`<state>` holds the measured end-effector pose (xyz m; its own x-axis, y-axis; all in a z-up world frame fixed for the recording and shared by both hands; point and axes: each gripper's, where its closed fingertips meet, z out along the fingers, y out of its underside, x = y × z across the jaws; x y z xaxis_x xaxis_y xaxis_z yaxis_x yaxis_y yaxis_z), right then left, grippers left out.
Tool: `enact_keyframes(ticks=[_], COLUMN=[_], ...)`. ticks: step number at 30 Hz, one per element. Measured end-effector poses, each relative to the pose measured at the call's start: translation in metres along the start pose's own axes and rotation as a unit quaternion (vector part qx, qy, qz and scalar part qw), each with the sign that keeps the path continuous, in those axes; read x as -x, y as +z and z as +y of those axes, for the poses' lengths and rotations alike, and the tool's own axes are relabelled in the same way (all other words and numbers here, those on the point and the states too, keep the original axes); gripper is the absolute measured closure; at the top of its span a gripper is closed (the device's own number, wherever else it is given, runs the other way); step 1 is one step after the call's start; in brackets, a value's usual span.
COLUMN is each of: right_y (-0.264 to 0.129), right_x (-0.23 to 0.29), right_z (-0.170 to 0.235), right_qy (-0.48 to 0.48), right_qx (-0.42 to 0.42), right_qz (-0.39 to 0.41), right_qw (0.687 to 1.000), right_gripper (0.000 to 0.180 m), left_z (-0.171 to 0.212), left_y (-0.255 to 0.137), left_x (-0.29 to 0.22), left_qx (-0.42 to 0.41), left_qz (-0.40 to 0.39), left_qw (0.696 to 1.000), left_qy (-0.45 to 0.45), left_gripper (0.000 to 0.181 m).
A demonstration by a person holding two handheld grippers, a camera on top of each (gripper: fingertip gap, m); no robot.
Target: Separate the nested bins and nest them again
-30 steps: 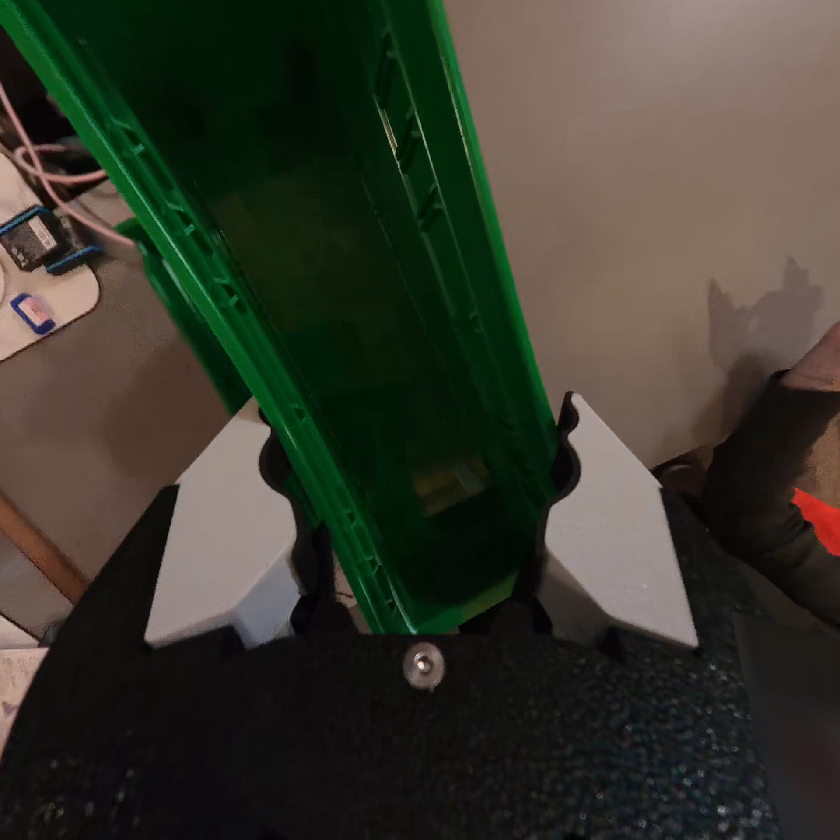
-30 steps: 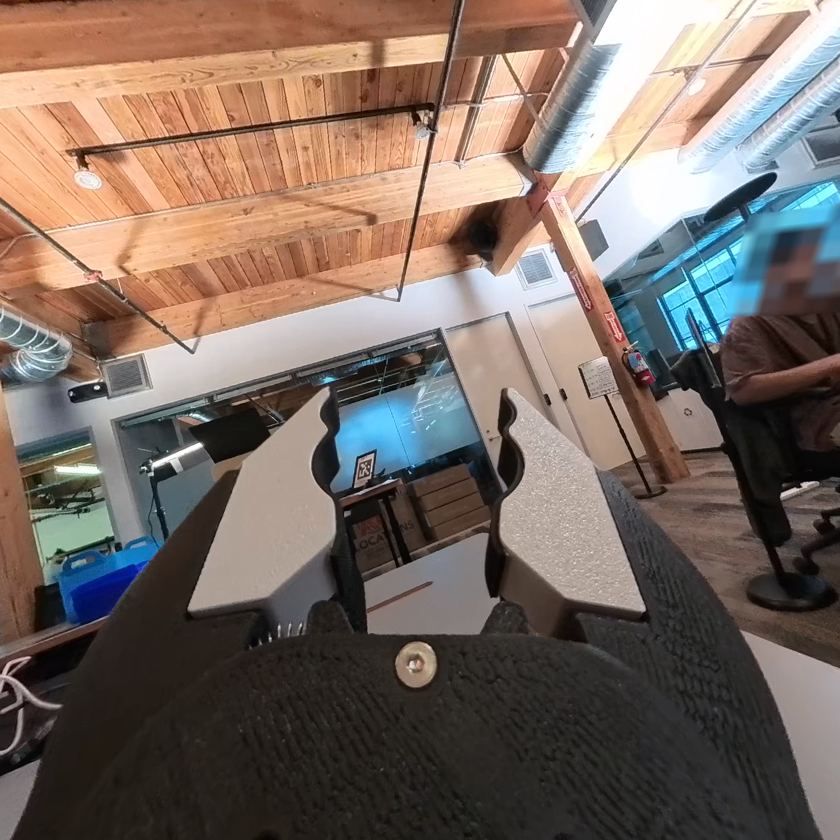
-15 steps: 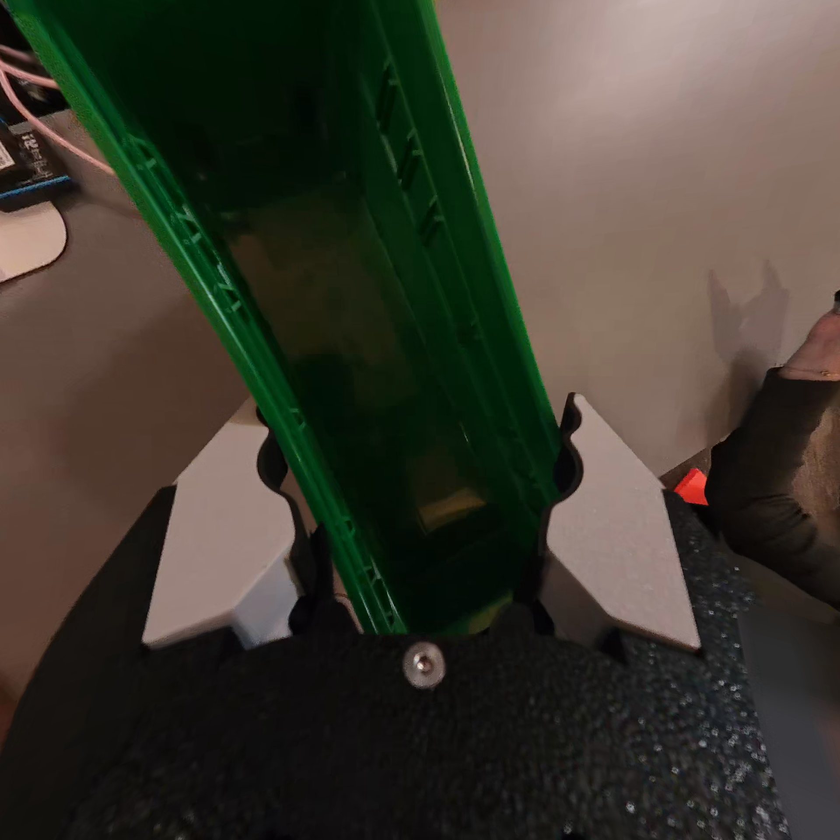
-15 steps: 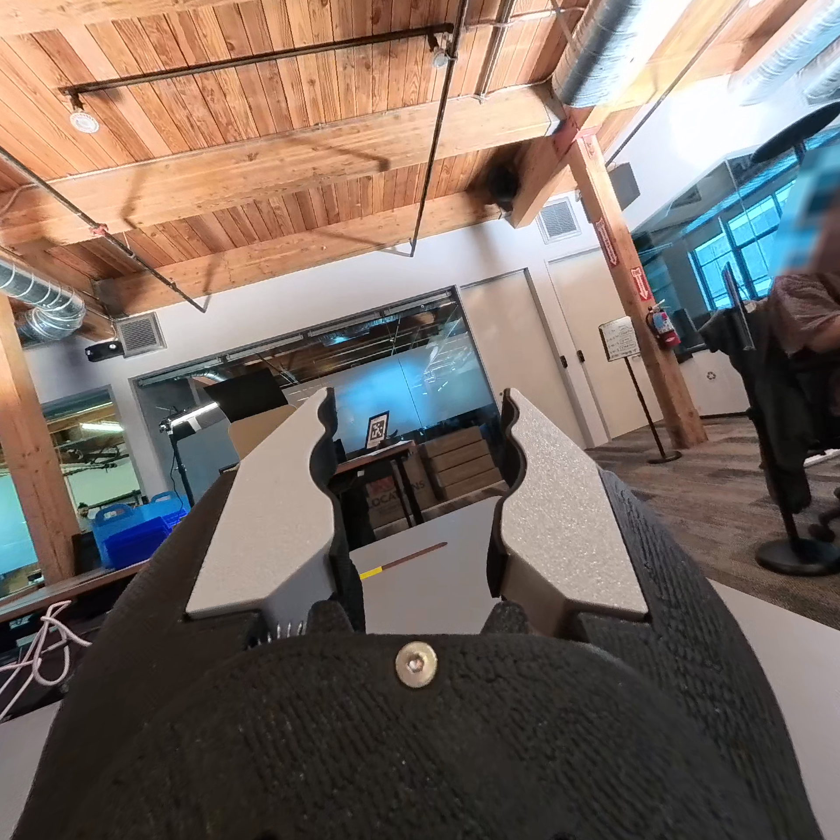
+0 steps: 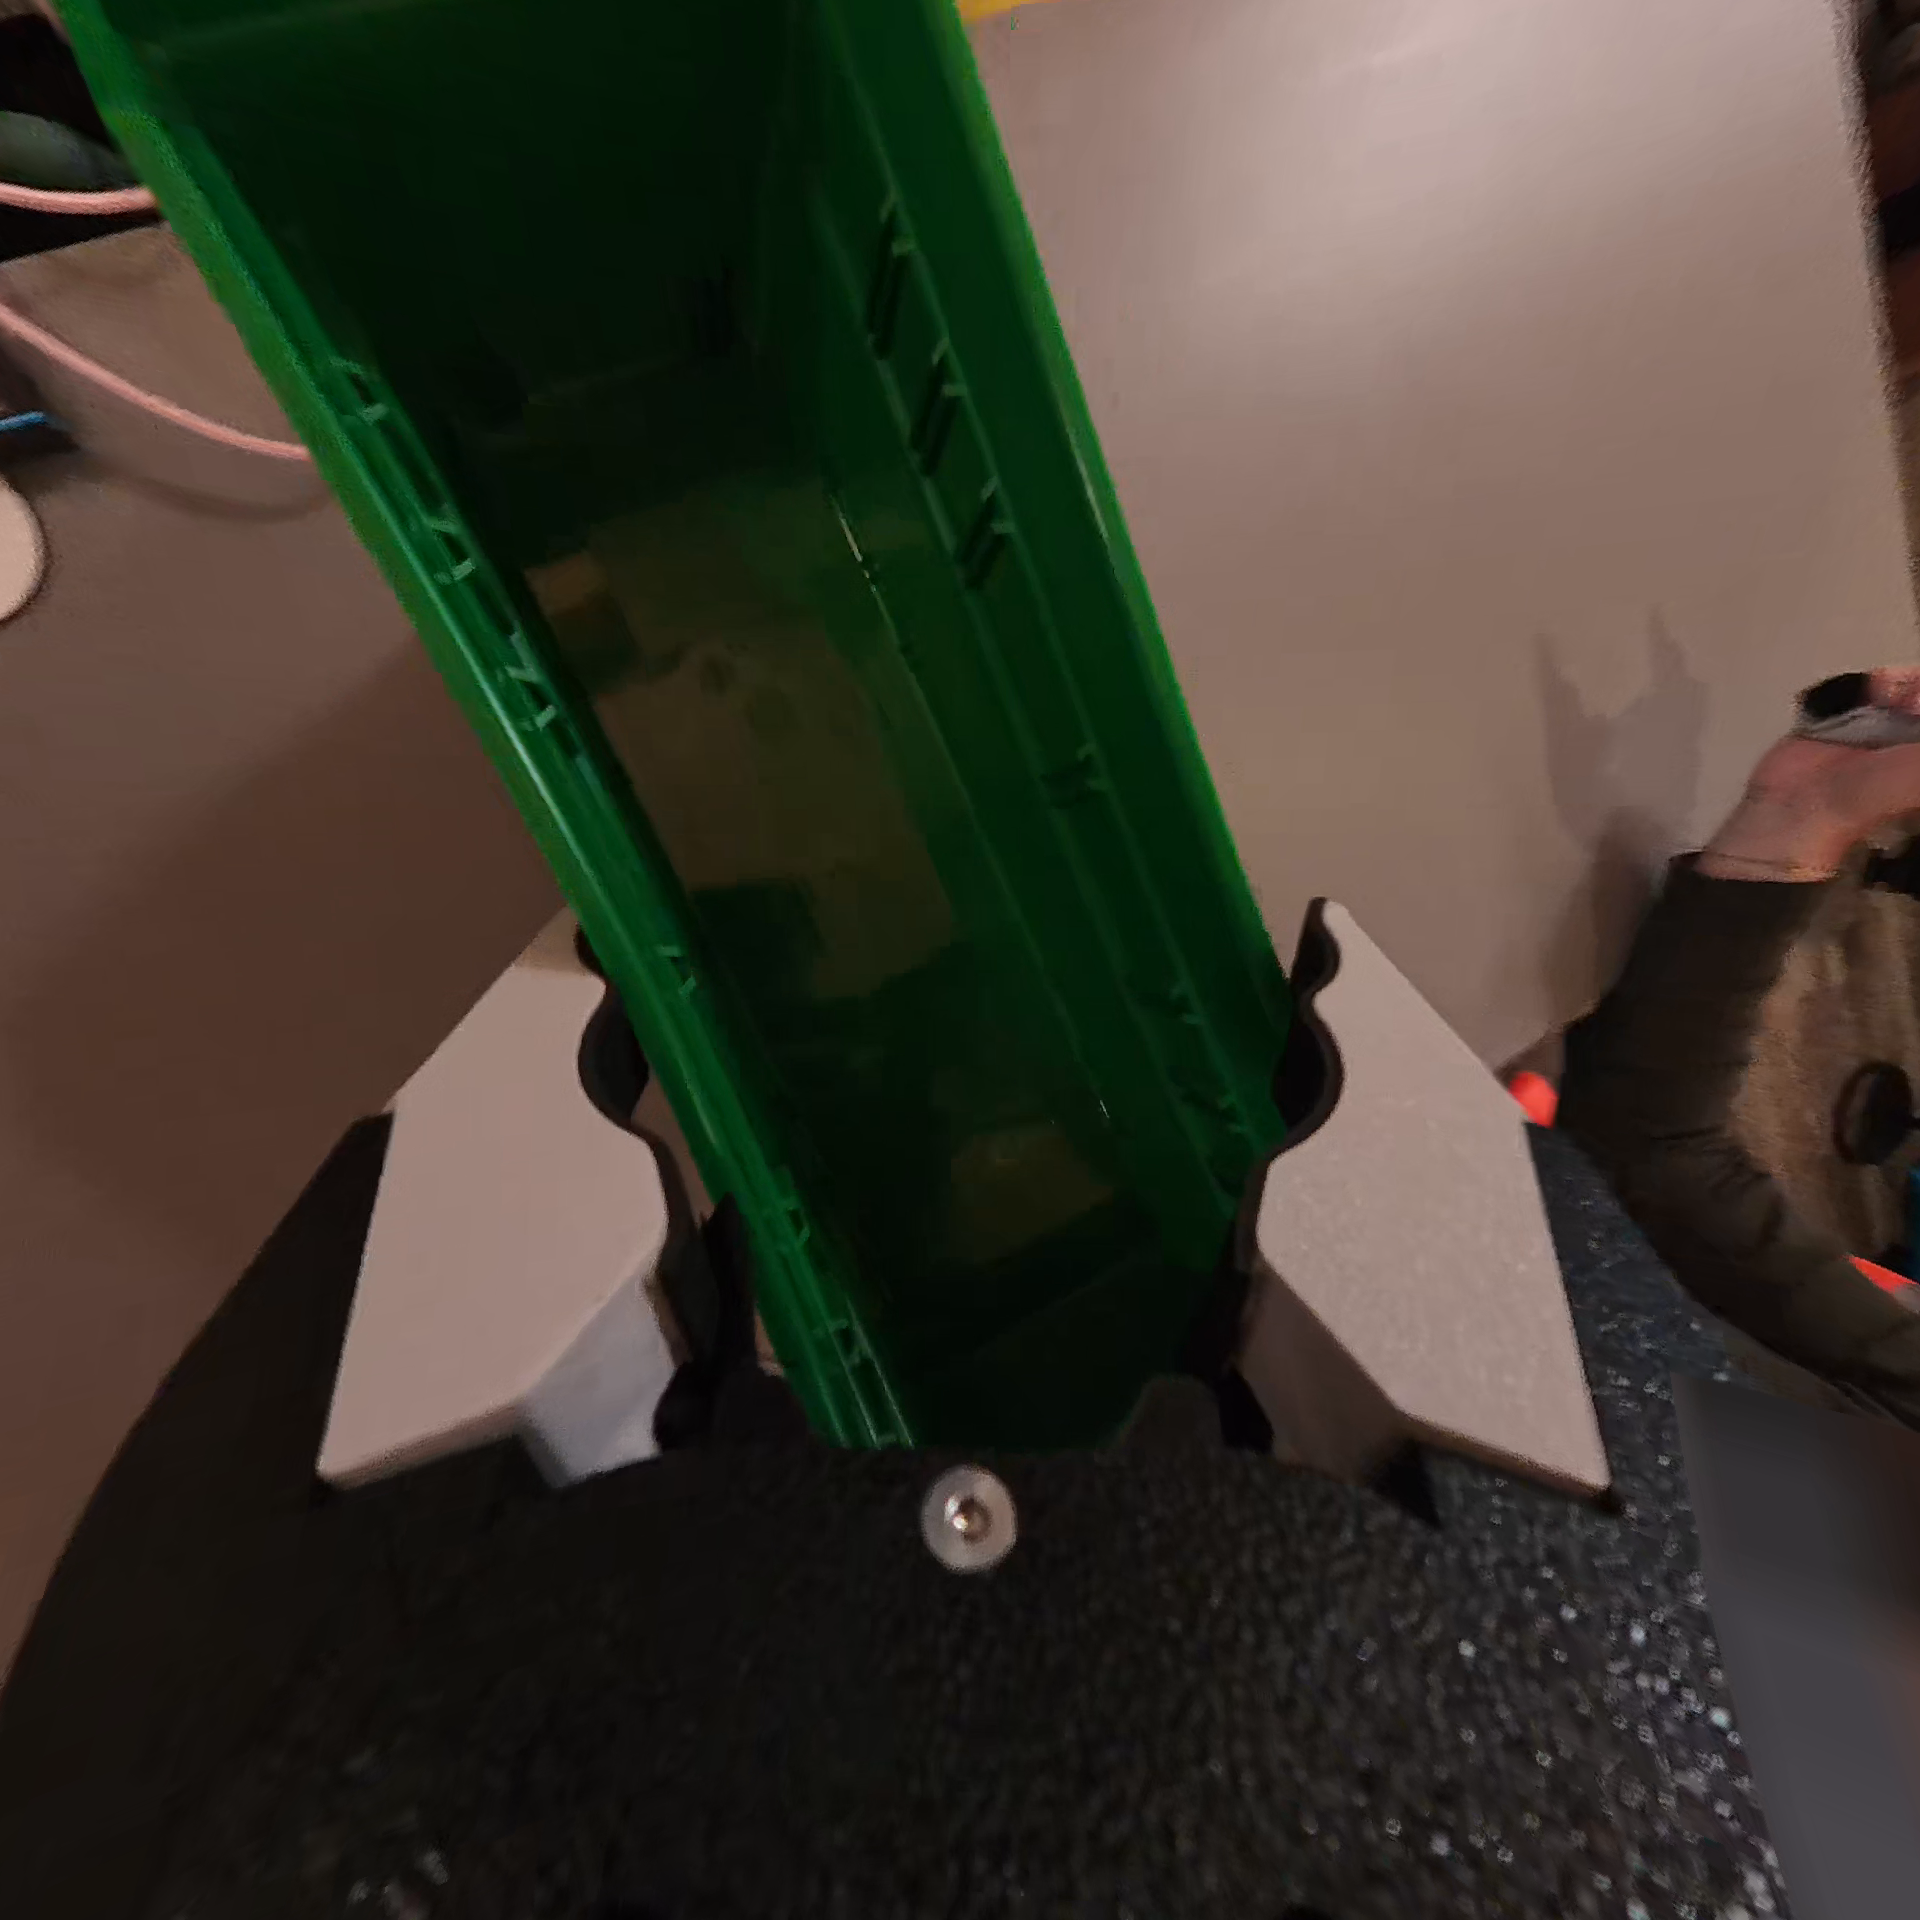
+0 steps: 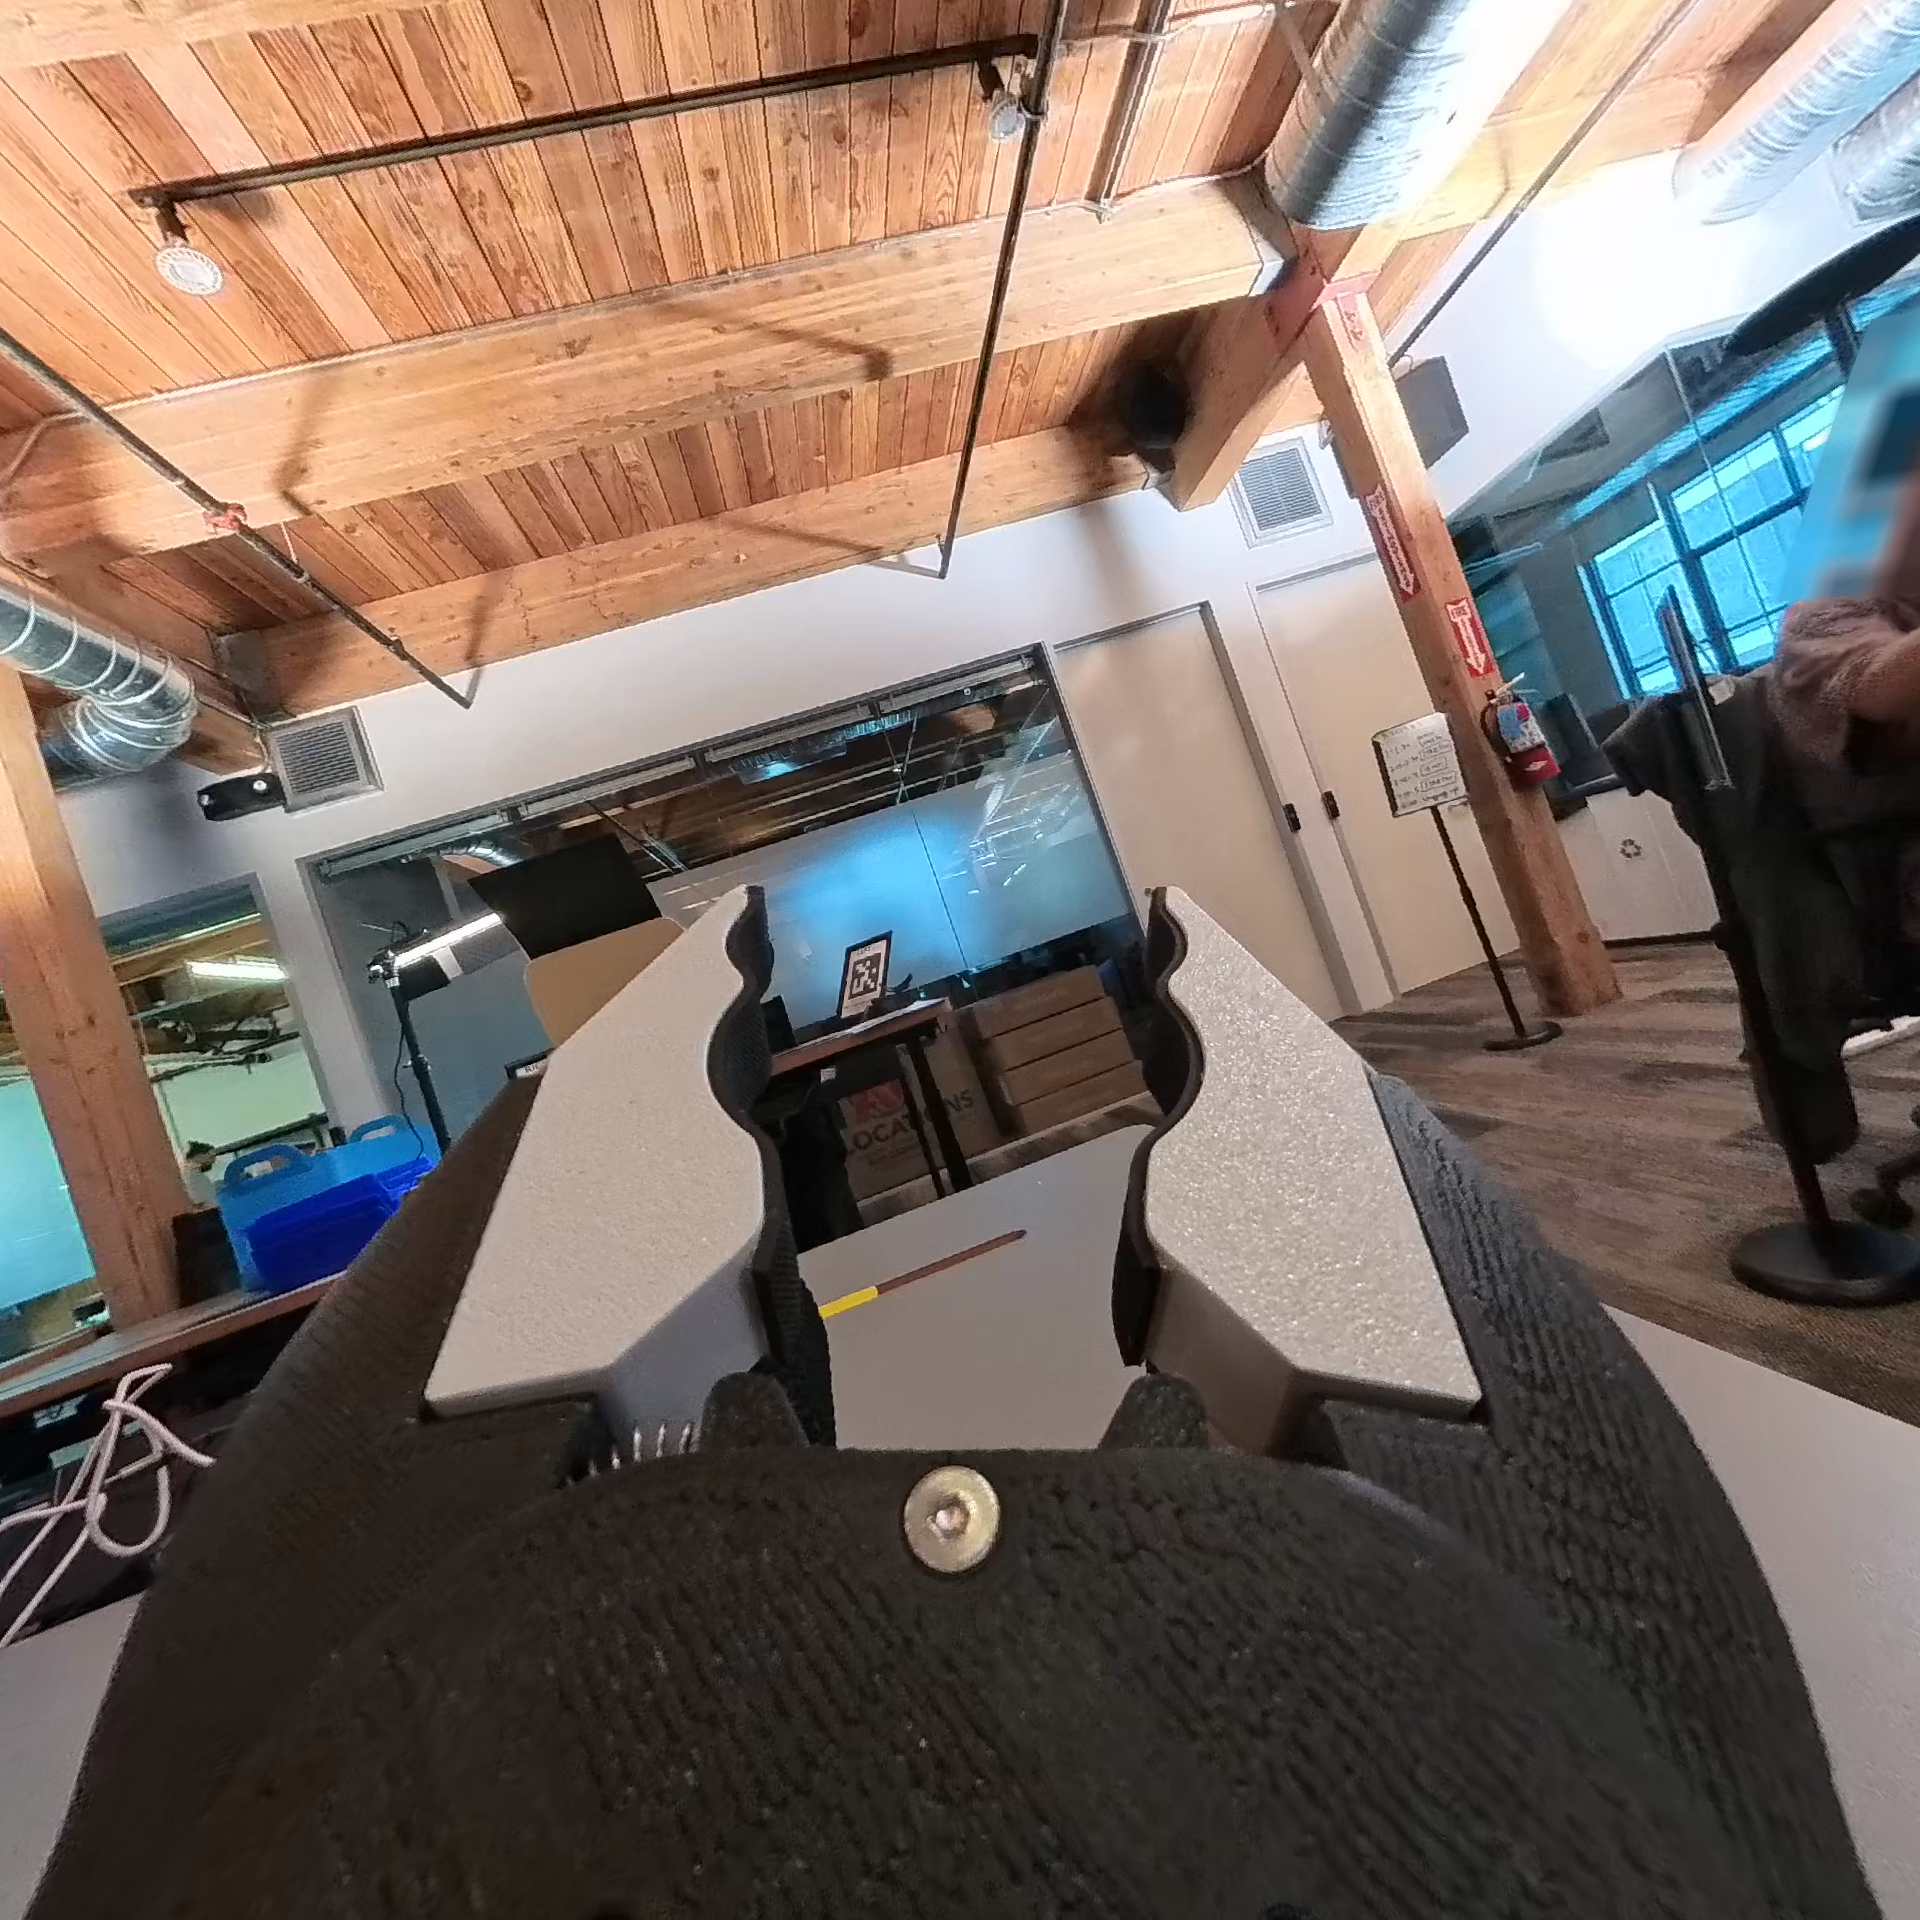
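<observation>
A translucent green bin [image 5: 790, 727] fills the middle of the left wrist view, its narrow end between my fingers and its length running up out of frame. My left gripper [image 5: 951, 925] is shut on it, one pad on each long wall, and holds it above the grey table [image 5: 1403, 468]. I cannot tell whether a second bin sits inside it. My right gripper [image 6: 954, 904] is open and empty, tilted up towards the room, above a grey table [image 6: 997, 1340]. No bin shows between its fingers.
A hand and dark sleeve [image 5: 1714, 987] sit at the right of the left wrist view, with an orange piece [image 5: 1532, 1096] beside them. A pink cable [image 5: 156, 416] lies at the left. A thin stick with a yellow tip [image 6: 925, 1273] lies on the table. Blue bins [image 6: 312, 1205] stand far left, a seated person [image 6: 1849, 790] at the right.
My left gripper has carried the green bin across the table; the white pad and devices at the left have slid out of view. The right gripper has tilted down a little and stays open.
</observation>
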<state>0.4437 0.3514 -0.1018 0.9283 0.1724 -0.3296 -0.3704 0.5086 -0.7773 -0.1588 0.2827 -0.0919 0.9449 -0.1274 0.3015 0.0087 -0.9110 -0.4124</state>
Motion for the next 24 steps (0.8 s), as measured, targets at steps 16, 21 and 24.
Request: enact_keyframes(ticks=[16, 21, 24], right_y=[0.0, 0.0, 0.0], right_x=[-0.002, -0.003, -0.003], right_z=[0.001, 0.001, 0.002], right_qy=[0.012, 0.016, 0.019], right_qx=[0.003, 0.002, 0.004], right_qz=[0.001, 0.001, 0.0], right_qw=[1.0, 1.0, 1.0], right_gripper=[0.108, 0.108, 0.108], left_z=[0.008, 0.017, 0.016], left_y=[0.041, 0.052, 0.055], left_x=[0.008, 0.016, 0.018], left_qx=[0.019, 0.022, 0.009], left_qz=[-0.063, -0.067, -0.062], left_qw=[0.997, 0.997, 0.998], left_qy=[0.031, 0.016, 0.01], left_gripper=[0.058, 0.055, 0.054])
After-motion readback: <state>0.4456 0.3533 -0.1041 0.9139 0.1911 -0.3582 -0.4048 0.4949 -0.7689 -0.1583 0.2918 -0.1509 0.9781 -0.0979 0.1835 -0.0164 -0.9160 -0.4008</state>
